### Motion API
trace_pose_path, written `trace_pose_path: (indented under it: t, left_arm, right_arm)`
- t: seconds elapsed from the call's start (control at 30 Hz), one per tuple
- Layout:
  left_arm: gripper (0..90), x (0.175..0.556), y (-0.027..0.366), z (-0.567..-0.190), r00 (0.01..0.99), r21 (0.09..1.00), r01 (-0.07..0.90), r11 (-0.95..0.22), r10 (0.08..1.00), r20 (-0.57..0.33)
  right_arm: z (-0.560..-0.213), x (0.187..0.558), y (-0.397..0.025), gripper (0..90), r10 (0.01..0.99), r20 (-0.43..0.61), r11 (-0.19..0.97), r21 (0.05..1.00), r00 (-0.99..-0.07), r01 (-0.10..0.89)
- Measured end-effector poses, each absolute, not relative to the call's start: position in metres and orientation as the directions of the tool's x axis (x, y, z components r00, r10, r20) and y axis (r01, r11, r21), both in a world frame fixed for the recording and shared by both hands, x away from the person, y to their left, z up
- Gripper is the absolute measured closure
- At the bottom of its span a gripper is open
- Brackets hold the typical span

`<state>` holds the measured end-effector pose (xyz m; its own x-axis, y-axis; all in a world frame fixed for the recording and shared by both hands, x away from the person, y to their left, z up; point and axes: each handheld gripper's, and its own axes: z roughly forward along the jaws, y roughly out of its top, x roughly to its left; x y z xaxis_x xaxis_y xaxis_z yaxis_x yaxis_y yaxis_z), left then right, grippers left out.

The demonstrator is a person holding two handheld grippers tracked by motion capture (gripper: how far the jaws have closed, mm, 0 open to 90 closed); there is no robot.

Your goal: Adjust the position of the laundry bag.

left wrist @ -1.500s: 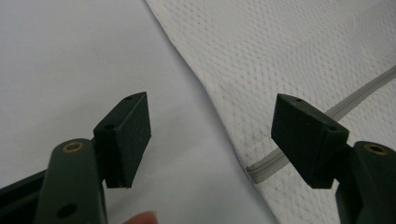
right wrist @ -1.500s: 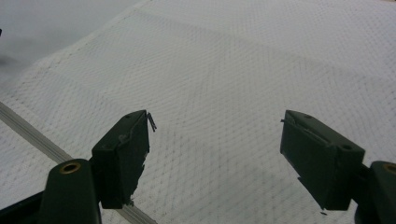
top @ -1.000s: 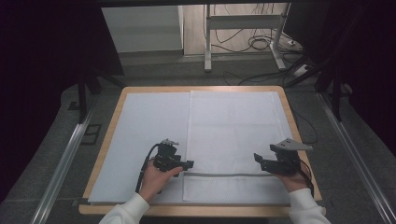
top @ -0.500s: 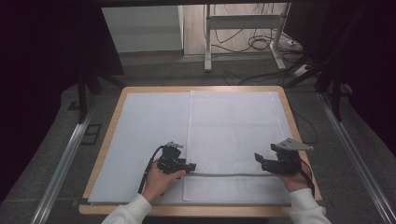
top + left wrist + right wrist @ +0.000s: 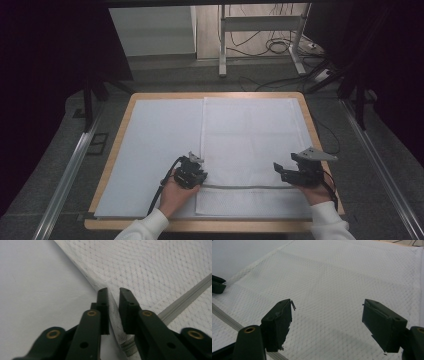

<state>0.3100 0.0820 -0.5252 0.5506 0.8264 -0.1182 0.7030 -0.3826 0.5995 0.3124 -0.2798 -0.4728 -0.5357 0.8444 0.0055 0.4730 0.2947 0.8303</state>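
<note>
Pinching the towel (image 5: 250, 145) edge, the left gripper (image 5: 113, 293) risks slipping off thin fabric; the right gripper (image 5: 327, 315) gapes empty.

Left hand-held gripper (image 5: 196, 171) has closed onto towel (image 5: 250, 135) edge.

Right gripper (image 5: 328, 325): jaws spread wide, nothing between them, over white mesh-textured cloth (image 5: 342, 277). Grey band (image 5: 227, 317) crosses the cloth at 8 o'clock, passing under the left jaw. Black tip of the other gripper (image 5: 217, 285) at 9 o'clock edge.
</note>
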Motion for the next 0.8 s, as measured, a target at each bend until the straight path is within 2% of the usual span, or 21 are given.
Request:
trace_pose_path:
  t: [0.07,0.37,0.6,0.63,0.8]
  left_arm:
    - [86.8,0.311,0.082,-0.526,0.554,0.604,0.701,-0.378,0.822,-0.129]
    - [89.8,0.312,0.086,-0.527,0.552,0.619,0.702,-0.354,0.819,-0.157]
    - [89.9,0.312,0.089,-0.526,0.548,0.616,0.711,-0.339,0.816,-0.184]
    - [90.0,0.312,0.089,-0.526,0.548,0.619,0.71,-0.336,0.816,-0.185]
    - [89.9,0.311,0.089,-0.525,0.547,0.624,0.708,-0.33,0.816,-0.189]
  right_arm:
    - [-0.472,0.312,-0.281,23.3,0.846,0.002,0.295,0.831,-0.533,0.472]
    - [-0.47,0.313,-0.286,23.3,0.856,-0.007,0.293,0.83,-0.517,0.475]
    - [-0.457,0.326,-0.309,23.7,0.907,0.004,0.257,0.787,-0.421,0.56]
    - [-0.454,0.33,-0.316,25.8,0.917,0.018,0.235,0.783,-0.399,0.576]
    - [-0.456,0.336,-0.321,28.4,0.926,0.014,0.243,0.742,-0.377,0.625]
